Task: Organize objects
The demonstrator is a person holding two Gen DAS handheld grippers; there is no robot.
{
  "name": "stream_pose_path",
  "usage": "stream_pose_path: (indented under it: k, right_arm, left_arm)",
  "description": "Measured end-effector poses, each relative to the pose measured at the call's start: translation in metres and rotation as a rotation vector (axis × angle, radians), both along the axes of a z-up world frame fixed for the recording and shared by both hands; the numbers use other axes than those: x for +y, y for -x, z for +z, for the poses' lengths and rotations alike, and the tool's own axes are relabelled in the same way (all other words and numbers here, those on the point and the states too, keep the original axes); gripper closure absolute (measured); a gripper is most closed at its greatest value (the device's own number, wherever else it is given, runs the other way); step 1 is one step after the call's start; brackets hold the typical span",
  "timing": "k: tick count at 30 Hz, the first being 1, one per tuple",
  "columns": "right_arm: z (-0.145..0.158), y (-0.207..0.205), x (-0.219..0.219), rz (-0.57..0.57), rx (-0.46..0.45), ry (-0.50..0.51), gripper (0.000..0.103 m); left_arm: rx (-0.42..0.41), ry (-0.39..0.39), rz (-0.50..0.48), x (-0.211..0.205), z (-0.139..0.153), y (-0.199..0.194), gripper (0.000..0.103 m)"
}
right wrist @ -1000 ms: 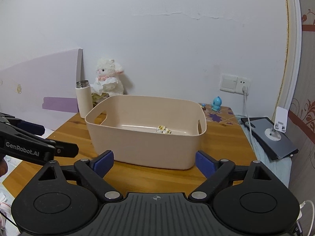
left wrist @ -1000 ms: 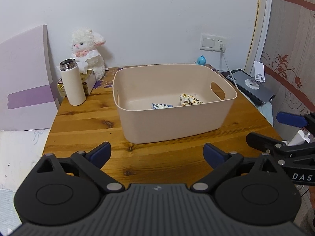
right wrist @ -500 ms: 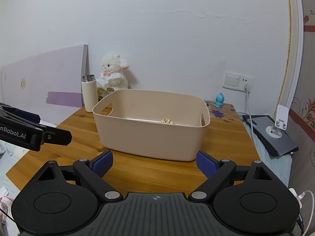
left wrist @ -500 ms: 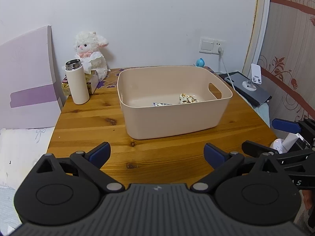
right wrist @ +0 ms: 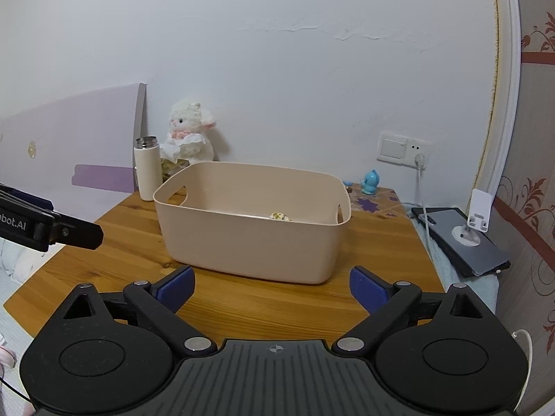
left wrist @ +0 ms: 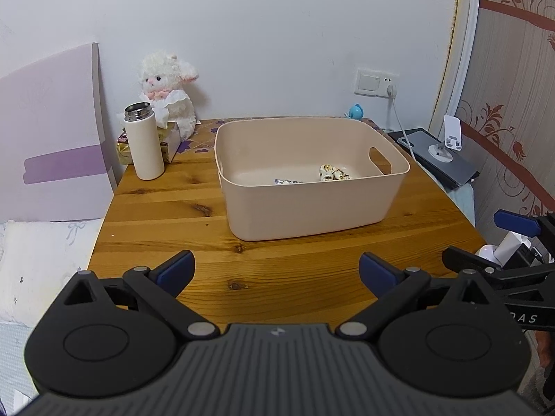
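While the beige bin (left wrist: 312, 187) sits mid-frame on the wooden table (left wrist: 166, 215) with small patterned items (left wrist: 333, 173) inside | left gripper (left wrist: 275, 272) and right gripper (right wrist: 272, 286) both gape wide, holding nothing | judged step: seek next stray; approach the flask (left wrist: 144, 140) at upper left squarely, grip mid-body, keep upright.

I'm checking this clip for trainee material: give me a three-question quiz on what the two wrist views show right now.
1. True or false: the beige bin holds nothing.
2. What stands closest to the white bottle? A) plush lamb B) blue figurine C) phone stand
3. Fill in: the left gripper and right gripper are both ____.

Key: 1 false, small patterned items lie inside; 2 A; 3 open.
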State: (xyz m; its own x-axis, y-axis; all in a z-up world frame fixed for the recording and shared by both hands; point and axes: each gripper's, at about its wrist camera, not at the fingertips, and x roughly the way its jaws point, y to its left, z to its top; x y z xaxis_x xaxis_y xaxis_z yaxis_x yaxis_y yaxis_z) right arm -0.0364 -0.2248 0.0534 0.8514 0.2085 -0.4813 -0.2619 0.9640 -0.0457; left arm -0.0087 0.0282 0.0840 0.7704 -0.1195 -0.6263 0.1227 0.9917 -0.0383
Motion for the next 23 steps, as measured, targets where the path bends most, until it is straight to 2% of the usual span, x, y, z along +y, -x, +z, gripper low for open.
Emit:
stream_pose_path:
  k: [23]
  right_arm:
    - [-0.013, -0.017, 0.002, -0.014, 0.044, 0.011, 0.002]
  left_arm:
    - [0.026, -0.01, 0.009, 0.009, -0.007, -0.011, 0.002]
